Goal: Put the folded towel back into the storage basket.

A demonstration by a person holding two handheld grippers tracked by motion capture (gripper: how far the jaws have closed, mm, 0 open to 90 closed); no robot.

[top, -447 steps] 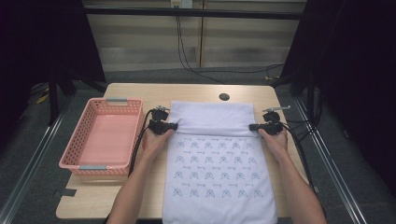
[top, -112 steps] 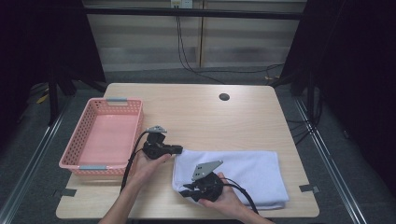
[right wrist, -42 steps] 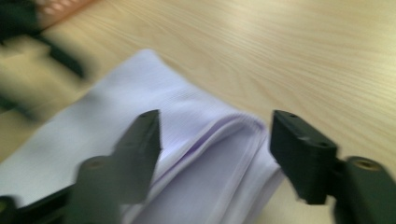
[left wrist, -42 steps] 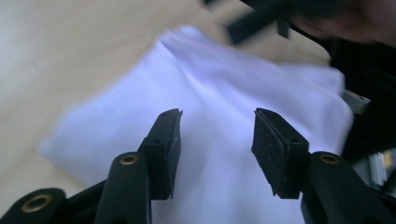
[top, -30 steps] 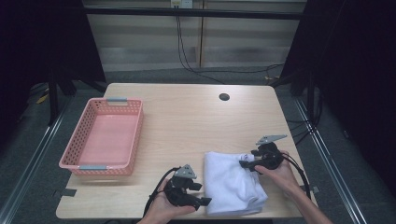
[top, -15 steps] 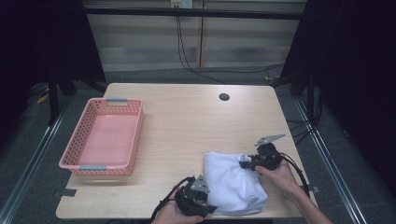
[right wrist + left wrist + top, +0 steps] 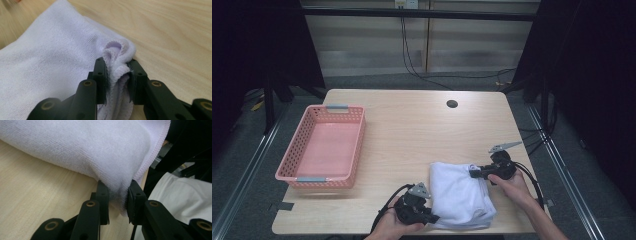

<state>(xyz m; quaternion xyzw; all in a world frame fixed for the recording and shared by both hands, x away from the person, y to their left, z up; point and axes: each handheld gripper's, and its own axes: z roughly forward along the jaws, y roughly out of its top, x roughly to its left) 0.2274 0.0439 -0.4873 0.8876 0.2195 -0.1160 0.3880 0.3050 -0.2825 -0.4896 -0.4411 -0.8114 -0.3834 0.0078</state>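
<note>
Overhead, the white towel lies folded small at the table's near right edge, left gripper at its near-left corner, right gripper at its far-right corner; pink basket sits empty, well apart — so folding looks nearly done, w/ stowing probably left. Left gripper view: jaws clamped on a hemmed corner, stitching visible. Right gripper view: jaws pinch several bunched layers — detail the overhead can't resolve.

Pale wooden table, grey floor, dark surroundings.
</note>
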